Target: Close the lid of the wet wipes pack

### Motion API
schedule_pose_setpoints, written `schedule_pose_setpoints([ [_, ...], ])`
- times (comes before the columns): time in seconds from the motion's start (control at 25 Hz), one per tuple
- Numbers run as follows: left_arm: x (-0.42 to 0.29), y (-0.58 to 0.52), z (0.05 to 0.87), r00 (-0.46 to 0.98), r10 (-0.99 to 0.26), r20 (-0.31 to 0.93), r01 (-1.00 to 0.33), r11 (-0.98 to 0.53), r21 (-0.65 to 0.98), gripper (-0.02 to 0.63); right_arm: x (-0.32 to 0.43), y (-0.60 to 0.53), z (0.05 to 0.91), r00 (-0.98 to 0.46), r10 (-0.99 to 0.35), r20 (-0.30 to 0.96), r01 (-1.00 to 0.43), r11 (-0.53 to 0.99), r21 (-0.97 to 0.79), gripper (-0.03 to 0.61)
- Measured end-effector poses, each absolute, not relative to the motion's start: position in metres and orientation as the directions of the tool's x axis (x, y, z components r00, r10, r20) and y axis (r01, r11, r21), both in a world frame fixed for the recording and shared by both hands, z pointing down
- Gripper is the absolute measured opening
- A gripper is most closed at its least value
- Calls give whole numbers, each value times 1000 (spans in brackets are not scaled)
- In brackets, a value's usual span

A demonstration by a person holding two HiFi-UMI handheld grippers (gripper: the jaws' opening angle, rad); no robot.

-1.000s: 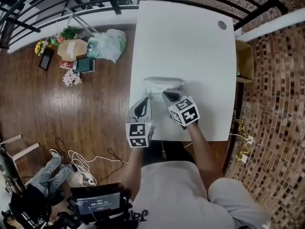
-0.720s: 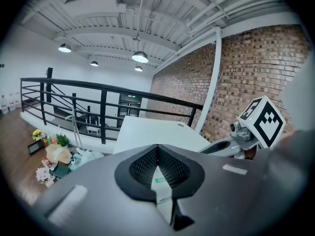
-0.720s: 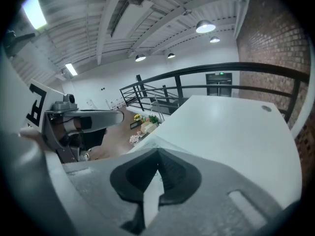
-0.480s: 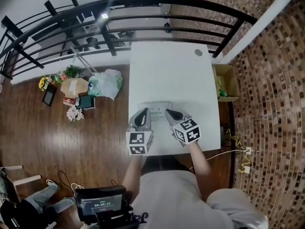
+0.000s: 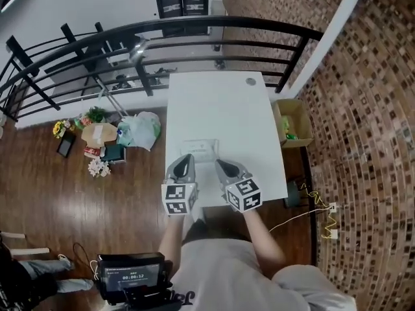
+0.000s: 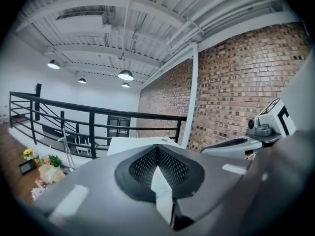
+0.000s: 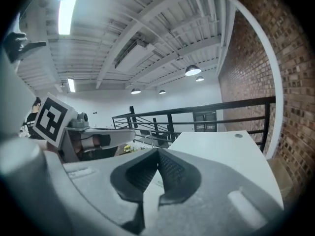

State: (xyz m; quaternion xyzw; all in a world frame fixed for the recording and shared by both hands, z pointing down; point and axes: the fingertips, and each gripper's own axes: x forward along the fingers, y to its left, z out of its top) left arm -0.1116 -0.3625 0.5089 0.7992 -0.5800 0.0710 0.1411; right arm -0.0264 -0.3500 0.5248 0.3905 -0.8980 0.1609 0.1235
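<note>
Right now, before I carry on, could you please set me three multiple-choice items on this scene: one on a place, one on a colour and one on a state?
1. Where does the pale rectangular wet wipes pack lie?
A. On the wooden floor
B. On the rectangular table, just beyond the tips of the left tool and right tool
C. Inside the cardboard box

2. What colour is the table top?
A. Black
B. Brown
C. White

3. How do the jaws of the two tools stand?
A. Both together, holding nothing
B. Both wide apart
C. Left shut on the pack, right wide apart

Answers:
1. B, since the head view shows the pack on the table in front of both tools.
2. C, since the top is plain white against the brown floor.
3. A, since each gripper view shows its jaws meeting at the tip with nothing between them.
</note>
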Motion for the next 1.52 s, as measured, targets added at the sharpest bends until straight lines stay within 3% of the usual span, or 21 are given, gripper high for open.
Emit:
schedule_pose_setpoints([
  [0.32,-63,-237,450,245,-953,180,-963,-218,157,17,33,-241,499,-679,-705,204,-728,612,-310,-9],
  [0.52,-22,-175,445,237,-946,223,-970,-217,111,17,70,-187,498,-667,-690,283,-745,609,-271,-9],
  [0.92,-52,-149,376,280,-959,52,-953,-271,134,17,34,-154,449,-682,-711,174,-731,649,-210,-9],
  [1.24,-106,-117,390,215,-973,83,-966,-200,162,17,-25,-120,430,-737,-661,144,-676,723,-143,-9],
  [1.52,-120,-104,384,242,-970,31,-956,-233,180,17,-39,-109,443,-719,-672,174,-693,710,-123,-9],
])
